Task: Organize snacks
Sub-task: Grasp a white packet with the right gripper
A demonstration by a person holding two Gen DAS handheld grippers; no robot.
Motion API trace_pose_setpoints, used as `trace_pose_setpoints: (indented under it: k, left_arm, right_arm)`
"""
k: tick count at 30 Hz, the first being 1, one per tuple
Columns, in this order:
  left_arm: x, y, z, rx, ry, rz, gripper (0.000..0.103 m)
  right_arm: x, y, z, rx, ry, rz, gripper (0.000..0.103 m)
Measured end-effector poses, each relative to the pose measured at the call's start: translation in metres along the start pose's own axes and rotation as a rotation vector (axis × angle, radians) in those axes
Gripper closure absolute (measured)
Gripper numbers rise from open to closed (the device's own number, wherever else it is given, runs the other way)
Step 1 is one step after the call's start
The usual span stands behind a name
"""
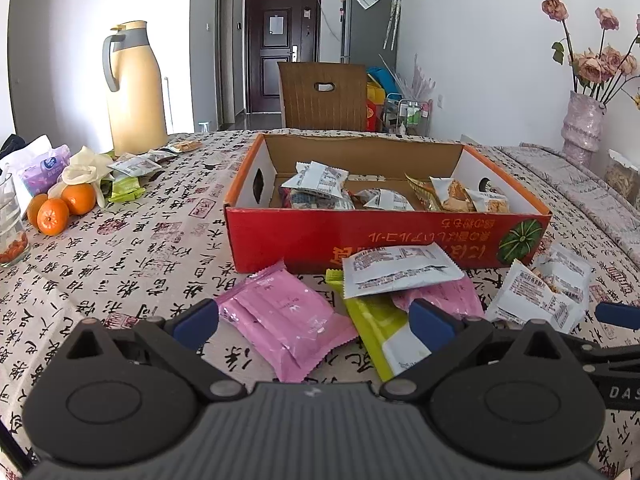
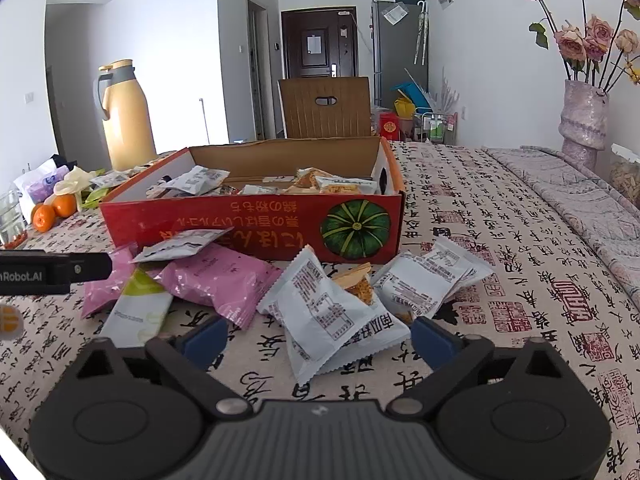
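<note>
Left gripper [image 1: 314, 320] is held spread, pink packet [image 1: 286, 322] between its fingers; right gripper [image 2: 318, 338] spread, white packet [image 2: 328, 320] between, ungripped.

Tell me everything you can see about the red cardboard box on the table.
The red cardboard box is a shallow, open-topped carton, red outside with orange rims and plain brown cardboard inside. Its front wall carries upside-down print and a green pumpkin picture; each end wall has an oval hand hole. It rests flat on the calligraphy-print tablecloth and holds several snack packets. Outside, a white snack packet seems to lean on its front wall, with other packets lying just in front.
</note>
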State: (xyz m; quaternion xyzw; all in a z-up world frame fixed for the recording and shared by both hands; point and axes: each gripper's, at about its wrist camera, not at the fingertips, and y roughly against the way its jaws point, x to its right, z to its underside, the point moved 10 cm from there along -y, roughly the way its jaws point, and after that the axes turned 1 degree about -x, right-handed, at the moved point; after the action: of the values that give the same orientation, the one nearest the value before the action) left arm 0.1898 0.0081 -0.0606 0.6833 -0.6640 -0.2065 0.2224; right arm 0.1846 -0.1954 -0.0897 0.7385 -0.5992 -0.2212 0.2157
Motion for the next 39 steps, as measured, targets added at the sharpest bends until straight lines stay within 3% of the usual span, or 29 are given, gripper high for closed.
trace_pose_setpoints:
  k: [5, 12, 16, 21, 23, 32, 39]
  left_arm:
    - [0.002, -0.001, 0.001, -0.005, -0.006, -0.003, 0.0]
    - [0.002, -0.001, 0.0, -0.01, -0.011, -0.014, 0.0]
    - [0.001, -0.001, 0.0, -0.01, -0.006, -0.021, 0.0]
    - [0.0, -0.001, 0.0, -0.01, -0.006, -0.022, 0.0]
    - [-0.001, -0.002, 0.0, -0.014, -0.001, -0.02, 0.0]
    - [-0.001, -0.002, 0.001, -0.017, 0.004, -0.015, 0.0]
    - [0.006, -0.004, 0.001, -0.035, 0.003, -0.005, 0.0]
  right_arm:
    - [-0.001, -0.01, -0.005, 0.0, 0.041, 0.012, 0.017]
    - [-0.015, -0.029, -0.013, -0.001, 0.259, 0.042, 0.022]
    - [-0.023, -0.045, -0.012, -0.042, 0.293, 0.019, 0.046]
    - [-0.028, -0.049, -0.008, -0.046, 0.33, 0.03, 0.053]
    - [-0.027, -0.048, -0.008, -0.046, 0.333, 0.039, 0.061]
    - [-0.017, -0.032, -0.013, 0.003, 0.249, 0.037, 0.062]
    - [-0.011, -0.009, -0.022, 0.068, 0.135, -0.012, 0.062]
